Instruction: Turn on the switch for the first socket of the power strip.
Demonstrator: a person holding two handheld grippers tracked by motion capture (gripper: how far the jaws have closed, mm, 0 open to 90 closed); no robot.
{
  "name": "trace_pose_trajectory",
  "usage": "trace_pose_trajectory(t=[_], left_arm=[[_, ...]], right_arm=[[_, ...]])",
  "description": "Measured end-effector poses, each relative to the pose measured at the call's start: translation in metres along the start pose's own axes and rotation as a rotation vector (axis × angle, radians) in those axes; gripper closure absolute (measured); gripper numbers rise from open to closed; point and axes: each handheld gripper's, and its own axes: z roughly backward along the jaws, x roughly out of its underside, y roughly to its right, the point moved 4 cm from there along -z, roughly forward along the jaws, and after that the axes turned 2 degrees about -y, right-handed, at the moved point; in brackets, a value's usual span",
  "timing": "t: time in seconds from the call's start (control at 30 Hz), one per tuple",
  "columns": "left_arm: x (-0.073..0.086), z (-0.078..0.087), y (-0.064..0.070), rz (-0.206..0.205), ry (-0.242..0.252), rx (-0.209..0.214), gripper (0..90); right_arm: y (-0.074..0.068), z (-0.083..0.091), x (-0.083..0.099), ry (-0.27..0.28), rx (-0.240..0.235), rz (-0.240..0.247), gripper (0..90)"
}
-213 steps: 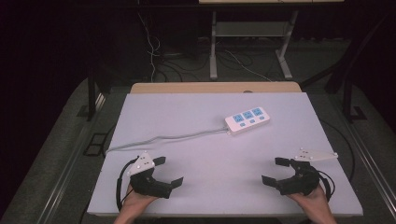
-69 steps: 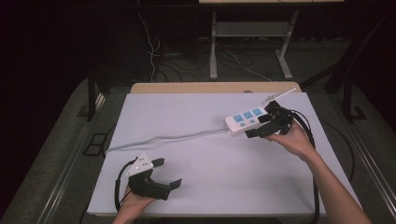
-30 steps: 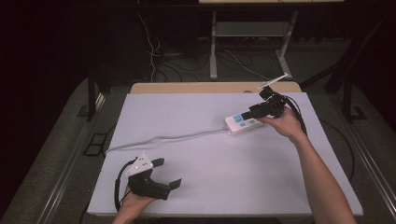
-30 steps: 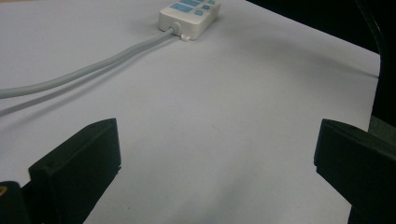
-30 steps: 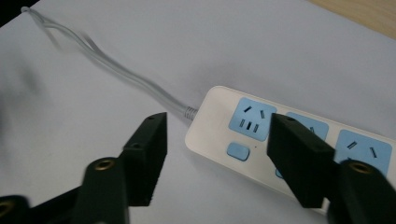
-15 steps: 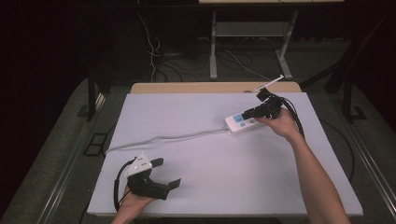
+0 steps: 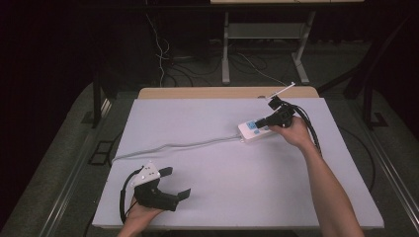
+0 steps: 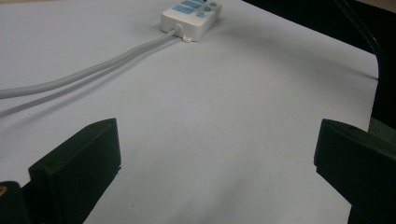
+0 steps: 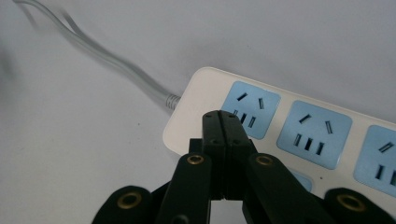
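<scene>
where right gripper (image 9: 221, 122) hovers, white power strip (image 9: 299, 140), blue sockets.

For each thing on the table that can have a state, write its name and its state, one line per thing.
power strip: flat on the table, sockets facing up, nothing plugged in
grey cable: attached to the strip, slack
right gripper: jaws shut, tips over the strip
left gripper: jaws wide open, holding nothing

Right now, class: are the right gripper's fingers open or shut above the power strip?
Shut. In the right gripper view, the right gripper has its fingers pressed together, nothing between them, above the power strip.
</scene>
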Motion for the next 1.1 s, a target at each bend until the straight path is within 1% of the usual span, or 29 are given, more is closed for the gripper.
trace_pose_trajectory(t=[0.2, 0.3, 0.37, 0.53, 0.67, 0.87, 1.1], left_arm=[[0.000, 0.000, 0.000, 0.001, 0.000, -0.001, 0.0], [0.000, 0.000, 0.000, 0.001, 0.001, -0.002, 0.0], [0.000, 0.000, 0.000, 0.002, 0.002, -0.003, 0.0], [0.000, 0.000, 0.000, 0.000, -0.001, 0.001, 0.0], [0.000, -0.002, 0.002, -0.010, -0.009, 0.004, 0.0], [0.000, -0.003, 0.003, -0.009, -0.011, 0.006, 0.0], [0.001, -0.003, 0.003, -0.013, -0.010, 0.005, 0.0]], right_arm=[[0.002, -0.010, 0.001, -0.009, 0.014, 0.001, 89.7], [0.002, -0.014, 0.001, -0.026, 0.023, 0.003, 89.7], [0.003, -0.017, 0.003, -0.044, 0.039, 0.006, 89.7], [0.003, -0.017, 0.005, -0.027, 0.048, 0.010, 89.9], [0.003, -0.017, 0.009, 0.005, 0.049, 0.011, 90.0], [0.001, -0.018, 0.013, 0.045, 0.075, 0.036, 90.0], [0.000, -0.019, 0.015, 0.058, 0.089, 0.049, 90.0]])
